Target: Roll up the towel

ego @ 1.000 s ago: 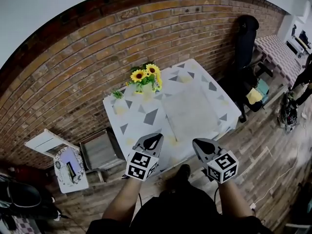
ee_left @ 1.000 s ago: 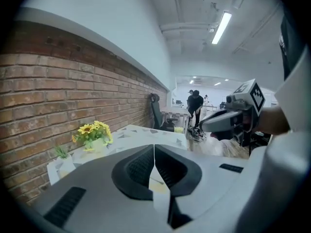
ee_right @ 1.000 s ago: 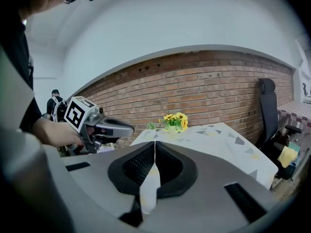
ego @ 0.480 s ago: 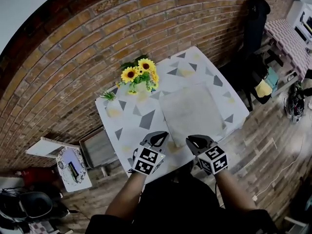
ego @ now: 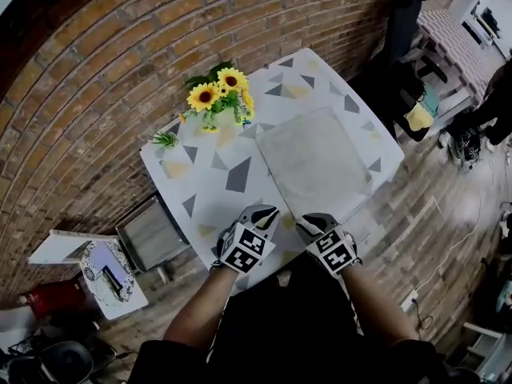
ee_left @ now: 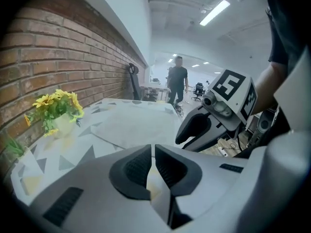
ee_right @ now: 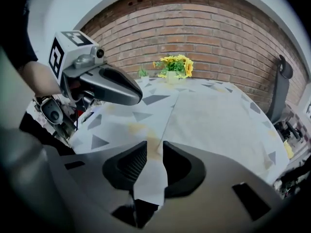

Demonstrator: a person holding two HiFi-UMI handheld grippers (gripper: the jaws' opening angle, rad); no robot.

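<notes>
Grey towel [ego: 316,162], spread flat and unrolled on the right-hand part of a white table [ego: 216,190] patterned with grey triangles, its near edge close to the table's front rim. Just short of that edge, side by side and angled downward over the front of the table: right gripper [ego: 308,222], jaws parted and only just opening, nothing between them but tablecloth, nose toward the towel's near-left corner; left gripper [ego: 268,212], jaws clenched together and empty, over bare cloth left of the towel. Contact with the table not discernible for either. At the table's far left corner, sunflowers [ego: 218,98] against a brick wall [ego: 96,78]. Beyond the table, well apart, a person [ee_left: 177,79] standing.
</notes>
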